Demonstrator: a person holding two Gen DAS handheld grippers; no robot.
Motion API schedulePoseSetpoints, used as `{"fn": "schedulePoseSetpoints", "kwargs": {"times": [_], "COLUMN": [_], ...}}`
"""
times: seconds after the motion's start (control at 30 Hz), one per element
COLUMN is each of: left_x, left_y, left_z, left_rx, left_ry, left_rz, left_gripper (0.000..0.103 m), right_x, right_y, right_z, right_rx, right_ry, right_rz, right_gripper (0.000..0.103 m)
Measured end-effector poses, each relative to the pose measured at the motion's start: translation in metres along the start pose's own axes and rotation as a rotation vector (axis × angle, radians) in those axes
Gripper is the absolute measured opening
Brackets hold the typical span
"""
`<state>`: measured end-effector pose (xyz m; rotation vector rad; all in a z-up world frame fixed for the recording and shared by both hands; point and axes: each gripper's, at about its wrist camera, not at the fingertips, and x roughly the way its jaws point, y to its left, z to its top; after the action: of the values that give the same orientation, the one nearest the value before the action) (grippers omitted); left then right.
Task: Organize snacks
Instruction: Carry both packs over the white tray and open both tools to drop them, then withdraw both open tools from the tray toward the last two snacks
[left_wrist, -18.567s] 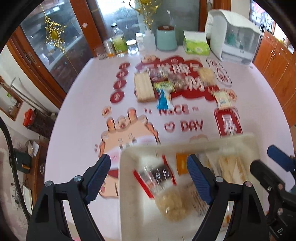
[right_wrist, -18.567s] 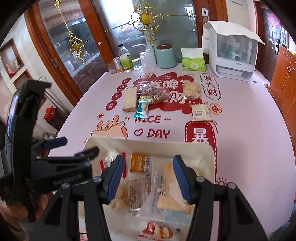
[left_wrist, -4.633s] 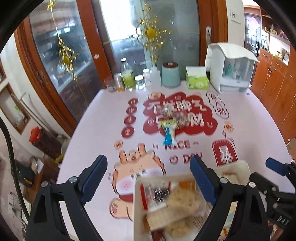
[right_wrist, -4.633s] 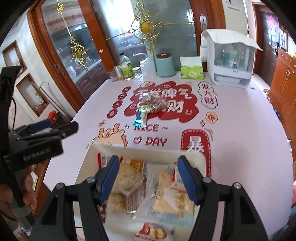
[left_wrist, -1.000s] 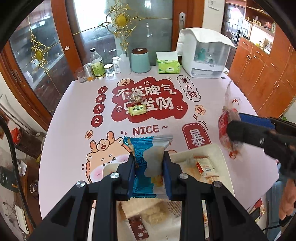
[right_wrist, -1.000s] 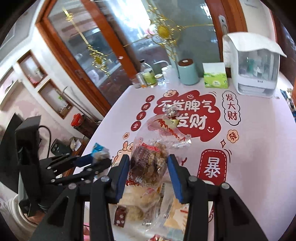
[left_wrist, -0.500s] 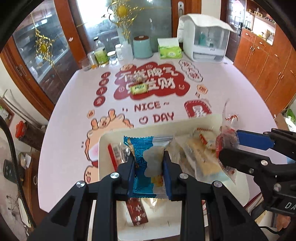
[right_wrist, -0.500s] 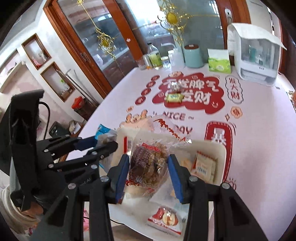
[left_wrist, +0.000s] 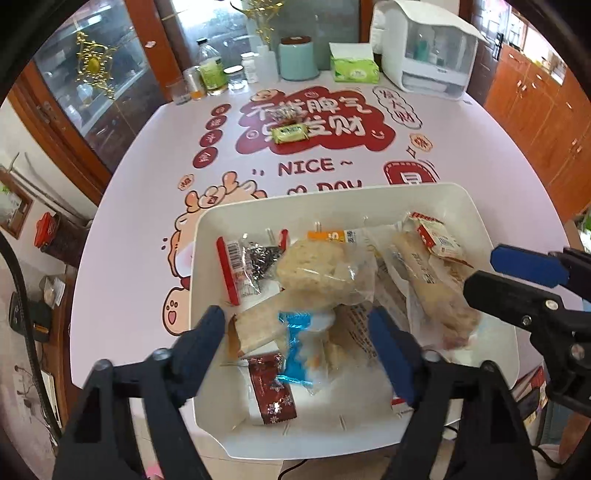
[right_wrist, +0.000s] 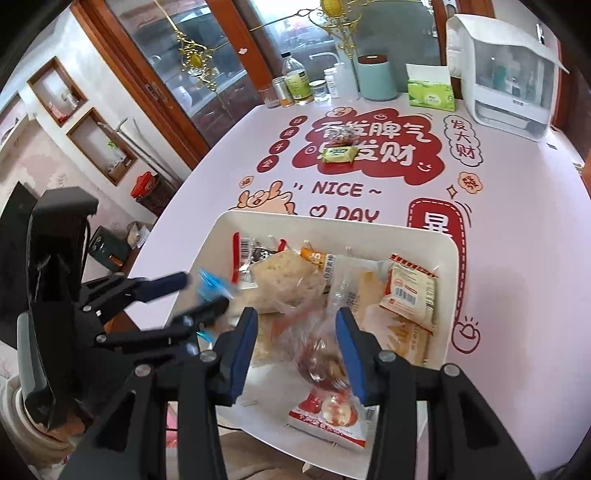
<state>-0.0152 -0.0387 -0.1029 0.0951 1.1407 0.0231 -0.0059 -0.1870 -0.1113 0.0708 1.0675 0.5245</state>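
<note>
Both tools hang over the white tray (left_wrist: 207, 258) at the near edge of the surface (left_wrist: 147, 206), and we point them steeply down. Our left tool (left_wrist: 299, 332) has its jaws opening at this moment; they stand wide apart. The blue snack packet (left_wrist: 299, 350) is between them, but the pads do not press on it, and it lies on the other packets in the tray. Our right tool (right_wrist: 295, 343) has its jaws opening only a little. The clear bag with a brown pastry (right_wrist: 321, 354) is between its blue pads; this part is blurred, so we cannot tell if the pads touch the bag or not.

The tray is already full of snacks: a red-edged packet with a barcode (left_wrist: 240, 269) at the far left, a pale rice cake in a clear bag (left_wrist: 317, 269) in the middle, and a small packet with a red top (right_wrist: 410, 291) on the far right side. A dark red sachet (left_wrist: 273, 391) lies near the front wall.

Two snacks are outside the tray, well apart from it, on the red print of the surface: a green packet (left_wrist: 290, 133) and, just behind it, a small clear bag (right_wrist: 340, 140).
</note>
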Motion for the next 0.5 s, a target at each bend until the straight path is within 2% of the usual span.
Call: {"fn": "schedulePoseSetpoints", "kwargs": {"times": [0.17, 0.5], "left_x": [0.001, 0.008], "left_y": [0.002, 0.025], "left_z": [-0.003, -0.004], "left_rx": [-0.014, -0.151], "left_ry": [-0.010, 0.005], "left_rz": [-0.028, -0.049], "left_gripper": [0.080, 0.080], "right_x": [-0.004, -0.016], "right_y": [0.003, 0.011], "right_z": [-0.003, -0.010], "right_rx": [0.005, -0.033], "right_ry": [-0.019, -0.096], "right_rz": [-0.048, -0.116], "right_gripper": [0.046, 0.049]}}
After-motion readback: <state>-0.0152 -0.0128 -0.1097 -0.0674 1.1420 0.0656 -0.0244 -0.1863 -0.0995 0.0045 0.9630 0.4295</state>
